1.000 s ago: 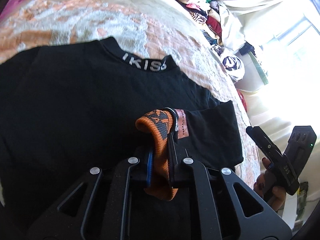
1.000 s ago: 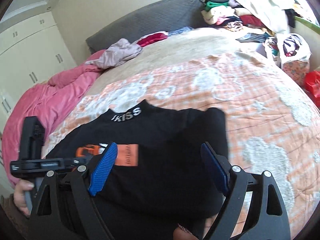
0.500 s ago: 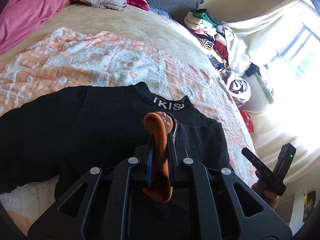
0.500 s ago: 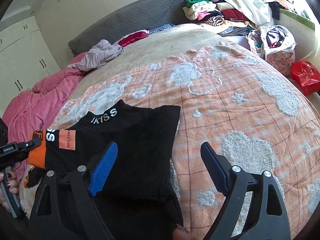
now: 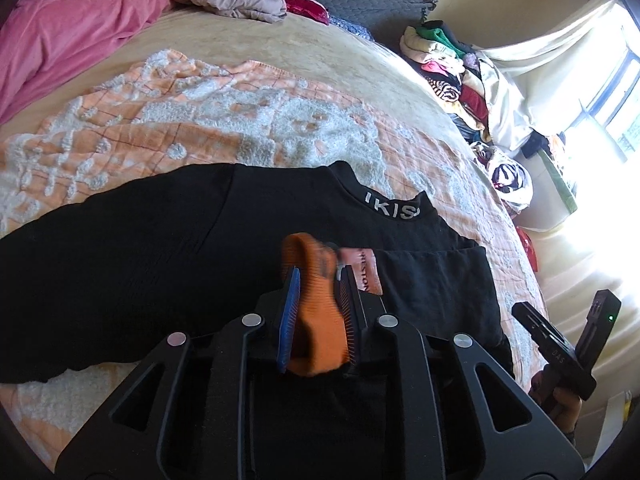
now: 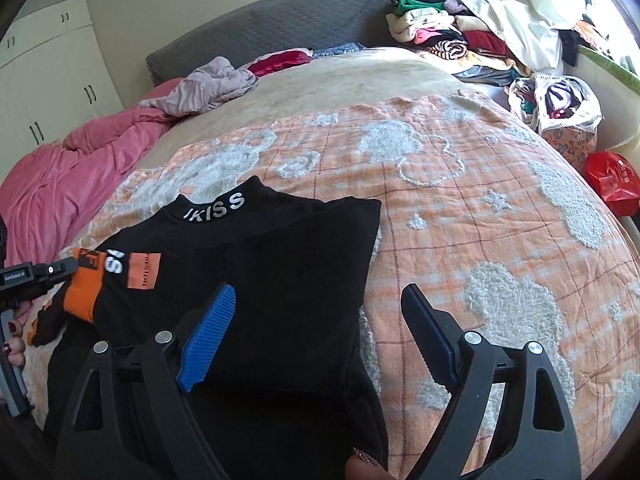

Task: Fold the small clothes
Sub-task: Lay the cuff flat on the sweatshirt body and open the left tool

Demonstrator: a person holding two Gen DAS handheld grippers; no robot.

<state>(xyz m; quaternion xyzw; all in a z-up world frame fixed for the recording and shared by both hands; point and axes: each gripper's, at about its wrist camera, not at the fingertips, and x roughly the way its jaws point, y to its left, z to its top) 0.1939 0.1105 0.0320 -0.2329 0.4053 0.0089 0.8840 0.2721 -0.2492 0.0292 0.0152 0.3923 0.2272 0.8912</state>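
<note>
An orange and white checked bedspread [image 6: 460, 208] is spread over a beige blanket [image 6: 352, 76] on the bed. A pink duvet [image 6: 60, 184] is bunched along the far side, with a crumpled mauve garment [image 6: 208, 84] and a red cloth [image 6: 280, 60] lying by the grey quilted headboard [image 6: 280, 20]. Mixed clothes [image 6: 448, 40] are heaped in the corner, near a stuffed white bag [image 6: 560, 100] and a red bag [image 6: 612, 184]. Cream wardrobe doors [image 6: 52, 76] are seen behind.

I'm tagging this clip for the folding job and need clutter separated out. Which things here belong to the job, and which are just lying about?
In the job:
- black top
- its orange cuff
- left gripper
- right gripper

Lying about:
- pink duvet
- crumpled mauve garment
- clothes pile
- red bag
</note>
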